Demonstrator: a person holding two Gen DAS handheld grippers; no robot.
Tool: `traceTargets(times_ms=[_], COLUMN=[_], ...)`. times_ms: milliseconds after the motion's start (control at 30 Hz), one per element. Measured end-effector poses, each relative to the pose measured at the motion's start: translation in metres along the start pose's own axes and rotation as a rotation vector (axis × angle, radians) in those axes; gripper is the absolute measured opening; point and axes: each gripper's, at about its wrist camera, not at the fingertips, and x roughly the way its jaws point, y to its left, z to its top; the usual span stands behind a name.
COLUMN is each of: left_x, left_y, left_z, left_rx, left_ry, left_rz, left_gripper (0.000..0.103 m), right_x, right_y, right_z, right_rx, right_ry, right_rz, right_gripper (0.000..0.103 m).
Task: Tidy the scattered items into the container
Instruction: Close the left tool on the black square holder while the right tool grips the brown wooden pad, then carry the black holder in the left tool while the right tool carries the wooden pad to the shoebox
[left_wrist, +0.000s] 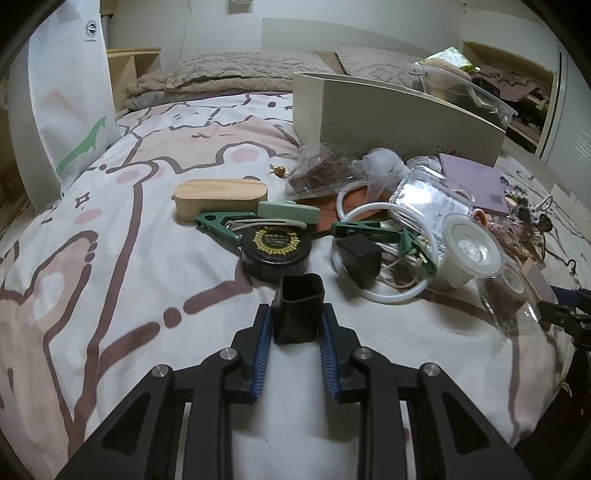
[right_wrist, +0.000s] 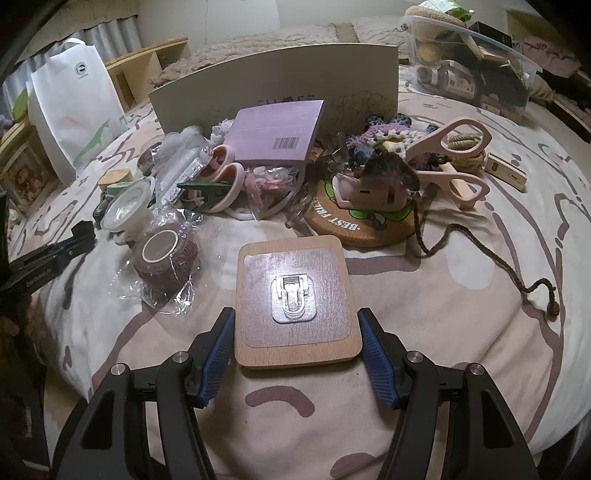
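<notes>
Left wrist view: left gripper (left_wrist: 295, 325) clamps a small black square rubber cap (left_wrist: 297, 312) just above the quilt, beige open-topped cardboard box (left_wrist: 399, 118) waiting at one o'clock. Right gripper (right_wrist: 295, 332) straddles a flat wooden square plaque (right_wrist: 297, 301), pads apparently gripping its side edges.

A bed (left_wrist: 110, 229) with a pink-and-brown cartoon cover carries a wooden oval box (left_wrist: 218, 197) at 11 o'clock, a black round tin (left_wrist: 275, 249) centrally, and a cream box (left_wrist: 399, 118) at 1 o'clock.

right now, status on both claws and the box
Left claw shut on small black cap. Right claw clamping wooden plaque. Beige box beyond clutter.
</notes>
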Motion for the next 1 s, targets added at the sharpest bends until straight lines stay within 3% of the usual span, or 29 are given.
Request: traceTargets(times_ms=[500, 1000], left_x=[-0.034, -0.048], left_y=[-0.033, -0.064], left_z=[0.007, 0.026], left_rx=[-0.059, -0.075], left_ry=[-0.011, -0.025], left_rz=[-0.069, -0.121], left_gripper=[0.025, 0.025], right_x=[-0.018, -0.046], right_y=[-0.013, -0.033], right_z=[-0.002, 0.012], right_rx=[0.094, 0.17], right_ry=[0.007, -0.055], right_rz=[0.097, 0.159], right_gripper=[0.066, 0.065])
